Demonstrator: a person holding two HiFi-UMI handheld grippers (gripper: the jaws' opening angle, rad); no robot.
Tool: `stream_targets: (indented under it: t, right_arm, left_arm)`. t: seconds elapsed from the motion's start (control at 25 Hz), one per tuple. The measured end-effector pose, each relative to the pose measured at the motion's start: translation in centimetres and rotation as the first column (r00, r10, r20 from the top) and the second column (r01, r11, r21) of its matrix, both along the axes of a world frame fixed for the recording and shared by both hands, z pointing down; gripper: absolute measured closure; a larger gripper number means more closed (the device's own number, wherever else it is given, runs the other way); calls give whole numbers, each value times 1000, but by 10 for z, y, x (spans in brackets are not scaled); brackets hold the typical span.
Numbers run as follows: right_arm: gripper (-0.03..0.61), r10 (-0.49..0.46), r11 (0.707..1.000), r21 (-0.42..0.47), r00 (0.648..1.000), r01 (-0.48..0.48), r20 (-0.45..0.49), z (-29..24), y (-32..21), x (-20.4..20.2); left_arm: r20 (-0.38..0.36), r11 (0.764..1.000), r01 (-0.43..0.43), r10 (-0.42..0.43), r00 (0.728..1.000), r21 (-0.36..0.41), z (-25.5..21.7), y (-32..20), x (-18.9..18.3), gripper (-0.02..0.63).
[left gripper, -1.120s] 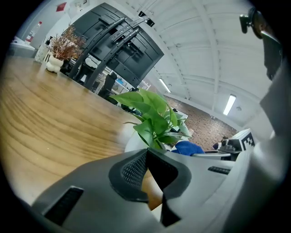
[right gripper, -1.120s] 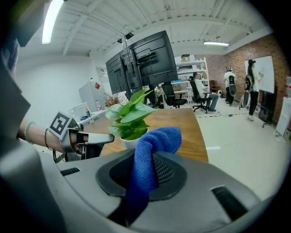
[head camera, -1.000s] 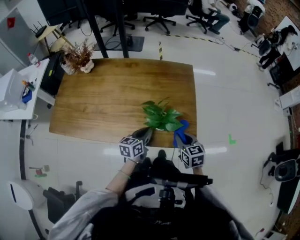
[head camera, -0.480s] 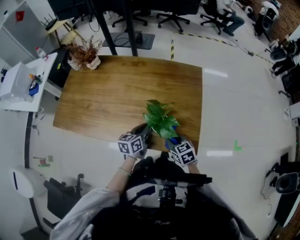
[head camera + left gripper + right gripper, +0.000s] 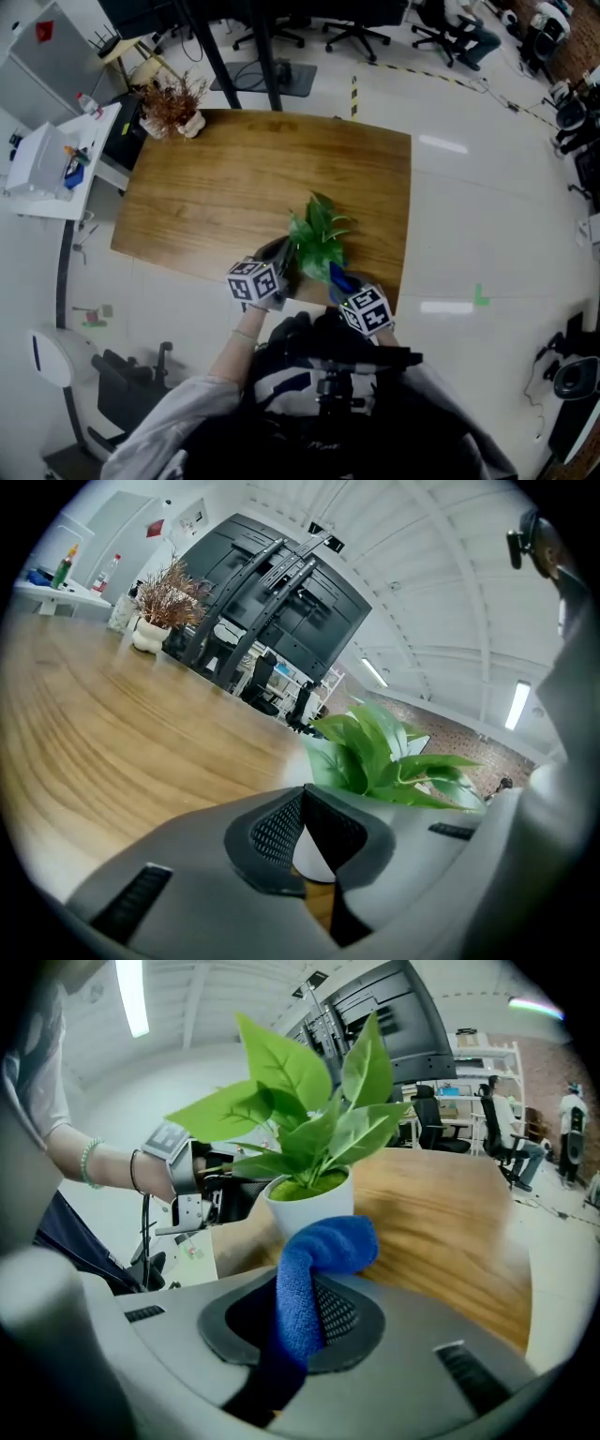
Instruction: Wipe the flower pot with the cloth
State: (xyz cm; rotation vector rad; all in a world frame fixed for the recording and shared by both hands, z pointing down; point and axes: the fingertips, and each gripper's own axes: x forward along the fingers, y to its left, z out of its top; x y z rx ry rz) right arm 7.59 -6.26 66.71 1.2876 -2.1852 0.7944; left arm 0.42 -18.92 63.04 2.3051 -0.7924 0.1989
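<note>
Right tongs [image 5: 306, 1309] clamping fuzzy blue cloth [image 5: 323, 1241] (folded), white flower pot [image 5: 307, 1206]

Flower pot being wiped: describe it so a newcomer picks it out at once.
On the wooden table, look at the near edge, right in front of the person. The flower pot is small and white with bright green leaves, a blue cloth in the right gripper next to it. The other pot, at the far left corner, holds dry brown twigs.
</note>
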Motion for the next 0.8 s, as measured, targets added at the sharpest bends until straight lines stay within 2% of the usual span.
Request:
stream_targets:
  t: [0.16, 0.28, 0.48, 0.8]
  right_arm:
    - [516, 84, 996, 33, 996, -83, -24, -16, 1, 39]
    - [515, 102, 992, 82, 994, -100, -24, -32, -14, 53]
    - [517, 37, 992, 119, 999, -36, -4, -39, -38, 41]
    - [516, -93, 994, 56, 995, 94, -17, -13, -26, 1]
  left_arm:
    - [-13, 1000, 22, -22, 1000, -12, -1, 18, -11, 606]
    - [-19, 999, 6, -7, 1000, -37, 5, 37, -6, 606]
    - [-23, 997, -34, 33, 999, -62, 11, 54, 8, 606]
    - [14, 999, 5, -4, 1000, -35, 17, 18, 0, 606]
